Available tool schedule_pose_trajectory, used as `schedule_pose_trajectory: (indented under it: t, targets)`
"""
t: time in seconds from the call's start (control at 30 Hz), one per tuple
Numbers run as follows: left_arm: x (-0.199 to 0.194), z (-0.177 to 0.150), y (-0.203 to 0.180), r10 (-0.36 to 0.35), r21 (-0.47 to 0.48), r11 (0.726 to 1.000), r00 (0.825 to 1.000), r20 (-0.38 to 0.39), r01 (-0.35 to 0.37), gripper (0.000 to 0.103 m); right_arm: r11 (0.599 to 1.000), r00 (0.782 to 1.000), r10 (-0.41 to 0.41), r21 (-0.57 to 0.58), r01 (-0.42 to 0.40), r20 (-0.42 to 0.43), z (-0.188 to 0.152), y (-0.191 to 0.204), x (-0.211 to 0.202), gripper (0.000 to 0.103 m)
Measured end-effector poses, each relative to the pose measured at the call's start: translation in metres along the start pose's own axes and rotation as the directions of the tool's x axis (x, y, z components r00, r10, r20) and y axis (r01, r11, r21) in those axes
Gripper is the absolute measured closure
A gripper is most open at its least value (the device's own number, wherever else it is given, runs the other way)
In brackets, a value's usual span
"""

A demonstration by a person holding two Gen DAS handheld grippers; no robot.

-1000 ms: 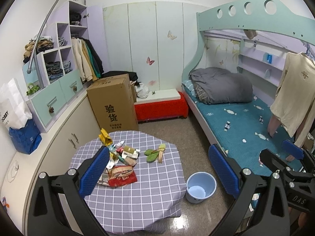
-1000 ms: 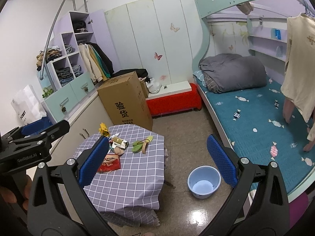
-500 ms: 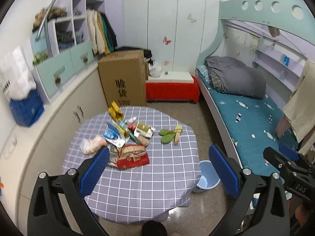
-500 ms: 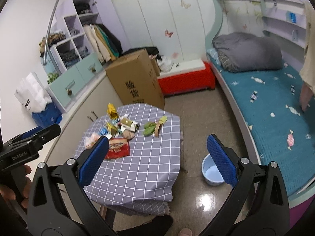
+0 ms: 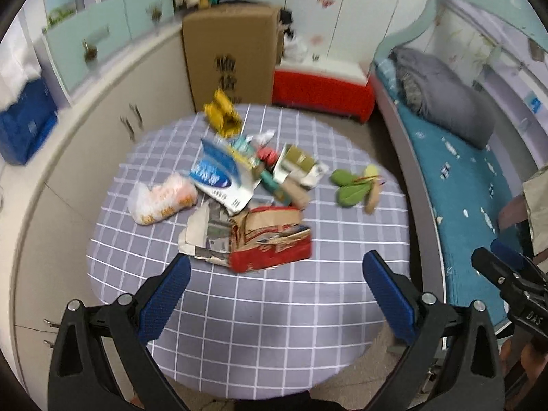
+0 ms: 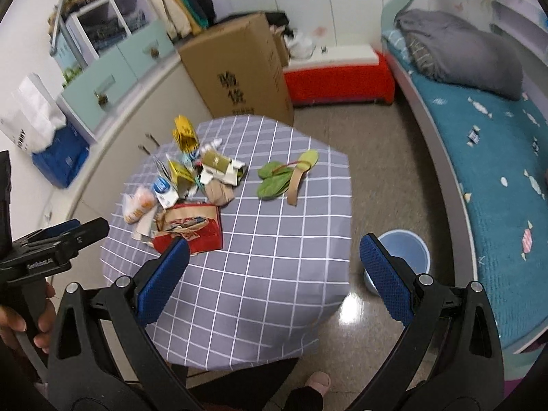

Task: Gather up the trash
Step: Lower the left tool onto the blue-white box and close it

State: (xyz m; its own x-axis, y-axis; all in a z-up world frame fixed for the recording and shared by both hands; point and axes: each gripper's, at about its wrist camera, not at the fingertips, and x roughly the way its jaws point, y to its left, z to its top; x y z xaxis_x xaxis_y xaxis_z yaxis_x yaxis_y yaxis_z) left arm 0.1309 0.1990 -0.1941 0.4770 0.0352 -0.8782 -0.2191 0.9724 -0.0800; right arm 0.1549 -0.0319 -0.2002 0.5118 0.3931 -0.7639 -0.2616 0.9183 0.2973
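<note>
Hovering both claws above the near edge of the checked table [image 5: 274,325], I have the left gripper [image 5: 275,291] spread wide with nothing between its pads, and the right gripper [image 6: 274,274] likewise wide and empty. The trash sits in one loose heap ahead of the left claw, a little left of its centre line; from the right claw it lies forward and to the left.

Closest to my left fingers is the torn red carton [image 5: 270,239], just beyond the tips, so I judge that the sensible first pick. I would come down over its long edge, straddle the crushed wall with both pads, and close slowly so the cardboard folds rather than skids on the cloth. The blue bin [image 6: 404,257] stands on the floor just ahead of the right claw's right finger, beside the table, so the carry should be short.

Counting what I can separate: one red carton, one blue-and-white pouch [image 5: 219,178], one orange-printed plastic bag [image 5: 161,198], one yellow wrapper [image 5: 222,116], two green leaves [image 5: 349,186], one bin. Smaller scraps in the middle are too blurred to count.
</note>
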Motion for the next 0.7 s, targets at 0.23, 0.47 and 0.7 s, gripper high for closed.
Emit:
schedule_pose_trajectory:
  t: [0.23,0.47,0.7]
  targets:
    - [0.054,0.020,0.037,-0.039,-0.088,0.996,0.995,-0.092,0.031,0.005,1.000,0.996,-0.015,-0.012,0.014,-0.088,0.020,0.016,0.063,0.006]
    - [0.084,0.066,0.045,-0.016,-0.111,0.994,0.997,-0.082,0.007,0.005,0.999,0.993,-0.039,-0.034,0.035,-0.112,0.044,0.033,0.102,0.006]
    - [0.132,0.103,0.059,-0.028,-0.182,0.983,0.993,-0.116,0.006,0.017,0.998,0.990,-0.064,-0.015,0.062,-0.126,0.064,0.039,0.133,0.006]
